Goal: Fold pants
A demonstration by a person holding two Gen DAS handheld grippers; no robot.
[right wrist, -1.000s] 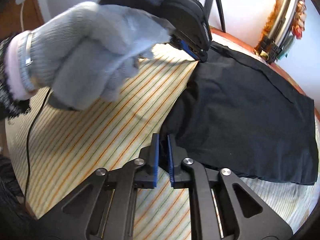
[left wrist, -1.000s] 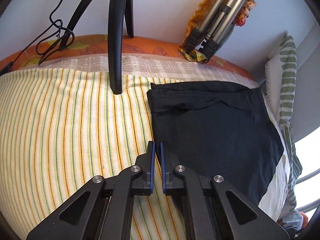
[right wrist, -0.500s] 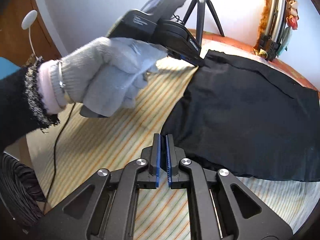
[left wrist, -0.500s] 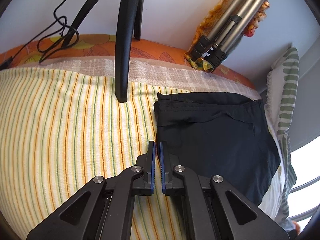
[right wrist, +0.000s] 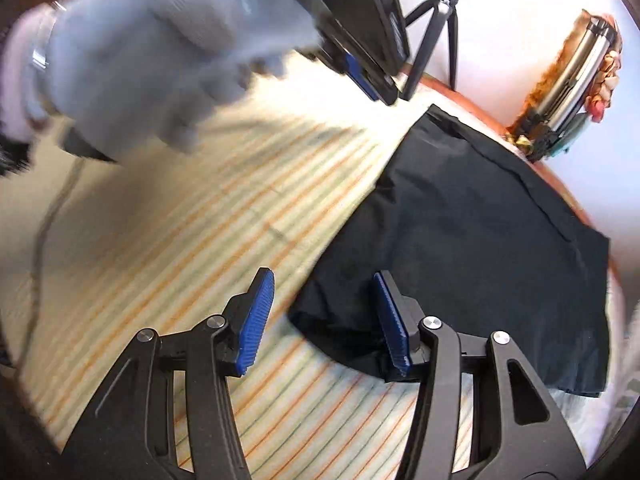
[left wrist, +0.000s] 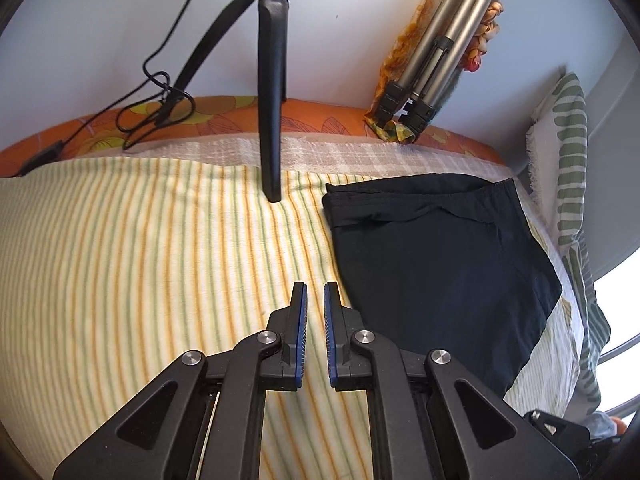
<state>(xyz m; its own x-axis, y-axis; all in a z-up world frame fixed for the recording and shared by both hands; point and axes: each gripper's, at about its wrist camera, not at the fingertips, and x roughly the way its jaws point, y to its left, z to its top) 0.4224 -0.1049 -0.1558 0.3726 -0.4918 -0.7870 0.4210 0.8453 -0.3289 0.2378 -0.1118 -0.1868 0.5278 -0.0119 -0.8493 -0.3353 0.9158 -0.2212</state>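
The black pants (left wrist: 432, 260) lie folded flat on the striped sheet (left wrist: 140, 260), to the right in the left wrist view. My left gripper (left wrist: 315, 286) hovers over bare sheet just left of the pants' edge. Its jaws stand only a sliver apart, just starting to part, with nothing between them. In the right wrist view the left gripper (right wrist: 380, 88), held by a gloved hand (right wrist: 160, 52), is lifted off the far corner of the pants (right wrist: 480, 220). My right gripper (right wrist: 323, 276) is opening over the near corner. The cloth lies between its pads, which do not press on it.
A black tripod (left wrist: 272, 100) stands on the sheet close behind the pants, with a cable (left wrist: 156, 96) hanging beside it. A folded silver tripod (left wrist: 436, 60) leans on the wall. A green-patterned pillow (left wrist: 568, 160) lies along the right edge.
My right gripper has opened and let go of the pants' near corner. My left gripper has risen and drawn back from the pants' far corner, so the pants lie loose.
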